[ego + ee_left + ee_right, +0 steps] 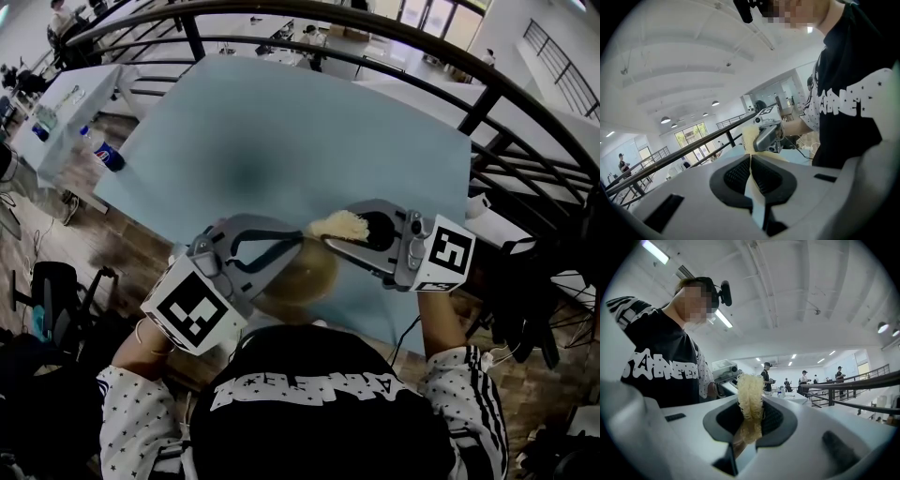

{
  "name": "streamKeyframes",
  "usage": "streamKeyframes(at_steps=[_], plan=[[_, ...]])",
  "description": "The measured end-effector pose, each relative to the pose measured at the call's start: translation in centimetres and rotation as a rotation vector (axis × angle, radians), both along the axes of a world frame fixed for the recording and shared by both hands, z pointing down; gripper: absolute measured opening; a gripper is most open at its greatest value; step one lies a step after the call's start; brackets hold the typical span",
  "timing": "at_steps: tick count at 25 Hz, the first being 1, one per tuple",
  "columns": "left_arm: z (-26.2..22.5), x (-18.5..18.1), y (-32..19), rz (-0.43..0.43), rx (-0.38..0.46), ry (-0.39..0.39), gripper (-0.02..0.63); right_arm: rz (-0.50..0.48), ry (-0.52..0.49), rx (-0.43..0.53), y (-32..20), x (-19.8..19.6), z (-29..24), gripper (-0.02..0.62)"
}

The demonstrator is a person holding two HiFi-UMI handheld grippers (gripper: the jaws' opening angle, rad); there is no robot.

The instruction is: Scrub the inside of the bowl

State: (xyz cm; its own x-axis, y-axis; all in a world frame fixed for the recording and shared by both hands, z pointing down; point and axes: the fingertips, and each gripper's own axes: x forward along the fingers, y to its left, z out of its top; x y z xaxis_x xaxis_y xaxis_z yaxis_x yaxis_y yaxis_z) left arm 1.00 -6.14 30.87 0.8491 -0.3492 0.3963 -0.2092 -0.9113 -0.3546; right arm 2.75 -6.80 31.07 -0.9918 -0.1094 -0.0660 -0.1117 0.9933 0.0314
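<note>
Bowl (300, 277) is smooth, rounded and pale tan. It sits at the table's (281, 141) 6 o'clock edge, and its thin rim is pinched flat in the left gripper (296, 244). The right gripper (330, 240) is clamped on a scrubber (342, 225), a stringy, fuzzy, straw-coloured wad at the bowl's 1 o'clock. Can't tell if the two touch. The tabletop is matte light blue with plenty of bare room toward 12. A black curved railing (375, 37) wraps round from 10 to 3, and beyond it is a bright white hall.
</note>
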Motion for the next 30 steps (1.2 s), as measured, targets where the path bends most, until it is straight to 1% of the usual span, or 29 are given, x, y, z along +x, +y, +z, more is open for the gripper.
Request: streamKeyframes(at_steps=[5,11,16,21,24,27,30], plan=[[-0.2,0.0,-0.4,-0.026,-0.005,0.03,0.02,0.029,-0.03,-0.012,-0.3,0.4,0.1,0.071],[-1.0,-0.7,-0.7,-0.058,-0.017,0.08,0.02,0.044,-0.06,-0.03,-0.4,0.8,0.1,0.071],[-1.6,-0.3,-1.2,-0.085,-0.031,0.126,0.02,0.044,-0.092,-0.046,-0.5,1.8,0.0,0.071],[-2.1,-0.7,-1.7,-0.11,-0.036,0.157,0.02,0.064,-0.121,-0.05,-0.8,1.8,-0.4,0.071],[-2.5,-0.8,-2.1,-0.14,-0.059,0.197,0.02,0.082,-0.147,-0.059,-1.1,2.2,-0.7,0.071],[-2.8,-1.3,-2.6,-0.183,-0.101,0.243,0.02,0.099,-0.167,-0.072,-1.2,2.5,-0.7,0.071],[-3.0,-1.6,-3.1,-0.216,-0.139,0.287,0.02,0.119,-0.213,-0.081,-1.3,2.9,-0.8,0.071]])
